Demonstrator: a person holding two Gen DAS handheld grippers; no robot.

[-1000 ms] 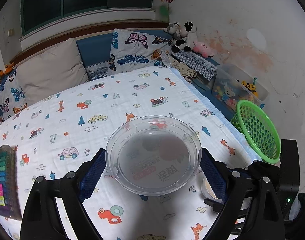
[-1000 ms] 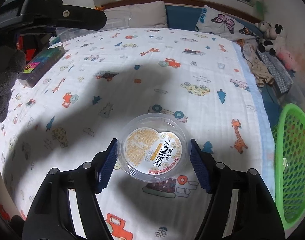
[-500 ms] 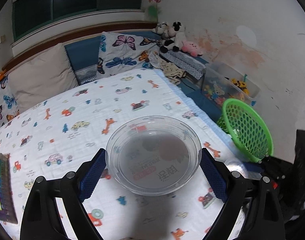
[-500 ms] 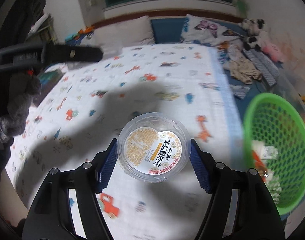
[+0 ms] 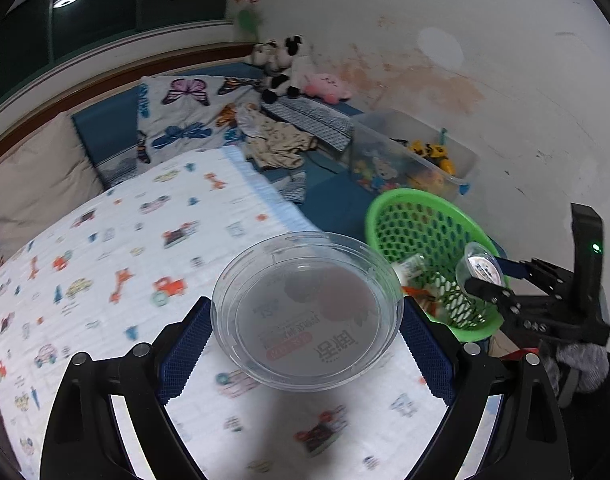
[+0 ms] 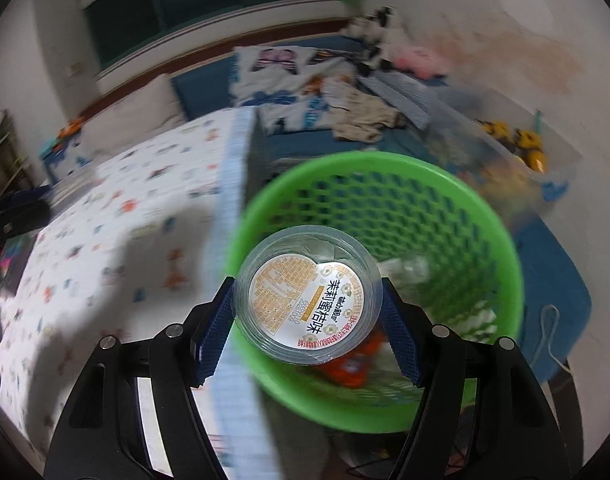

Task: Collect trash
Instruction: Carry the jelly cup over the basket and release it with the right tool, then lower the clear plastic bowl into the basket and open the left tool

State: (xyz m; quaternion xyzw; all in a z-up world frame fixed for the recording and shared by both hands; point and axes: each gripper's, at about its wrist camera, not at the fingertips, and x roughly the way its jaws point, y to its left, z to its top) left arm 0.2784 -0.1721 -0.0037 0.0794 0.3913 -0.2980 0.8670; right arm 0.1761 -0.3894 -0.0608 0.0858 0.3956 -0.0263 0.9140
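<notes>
I am holding the yellow-labelled cup (image 6: 308, 295) pinched between the right gripper (image 6: 307, 328) pads, directly above the green basket (image 6: 505, 264), whose wrappers lie beyond the fingertips. I am also carrying a clear lid (image 5: 307, 312), clamped across its rim in the left gripper (image 5: 305, 354), over the printed bedsheet (image 5: 105, 240), with the basket ahead and right of the fingers. Drop-off step, I judge: next, spread the right fingers, then bring the left load across.

bed (image 5: 337, 204) | cartoon-print sheet (image 5: 105, 248) on top | pillows (image 5: 177, 120), clothes (image 5: 277, 144), green basket (image 5: 425, 200)
</notes>
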